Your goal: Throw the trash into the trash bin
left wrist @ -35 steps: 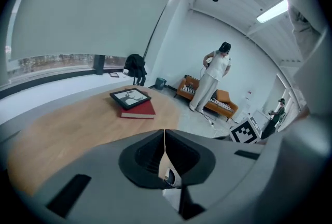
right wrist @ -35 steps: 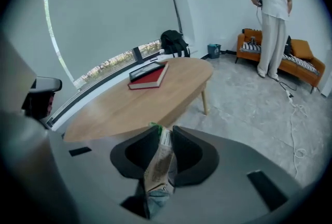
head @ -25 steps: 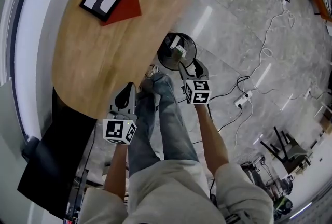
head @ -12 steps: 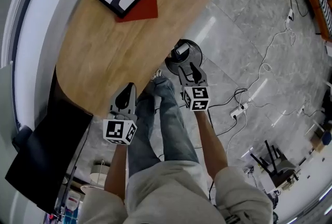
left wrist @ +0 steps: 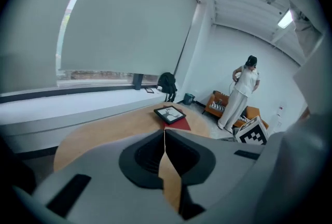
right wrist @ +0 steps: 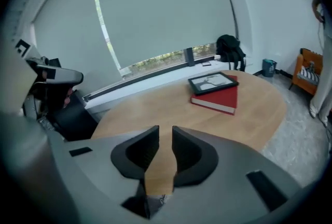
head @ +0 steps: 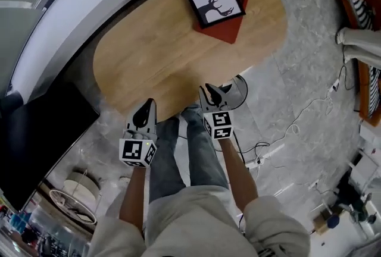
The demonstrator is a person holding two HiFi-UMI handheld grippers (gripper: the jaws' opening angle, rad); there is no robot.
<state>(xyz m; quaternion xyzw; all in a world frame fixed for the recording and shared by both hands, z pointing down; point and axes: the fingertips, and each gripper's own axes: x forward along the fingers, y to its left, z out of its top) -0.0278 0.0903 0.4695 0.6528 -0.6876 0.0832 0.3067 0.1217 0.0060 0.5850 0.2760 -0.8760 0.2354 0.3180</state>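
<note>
And there's the trash bin [head: 241,92], a round one with a pale grey rim, standing upright on the floor [head: 292,83] and peeking out just to the right of and behind the right claw [head: 209,90] in the head view. That claw, its jaws just closing down to a narrow gap with nothing between them, covers most of the bin's mouth, so what's inside can't be made out.

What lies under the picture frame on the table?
A red book, resting on the wooden table. The frame hides most of its cover, so any title cannot be seen.
</note>
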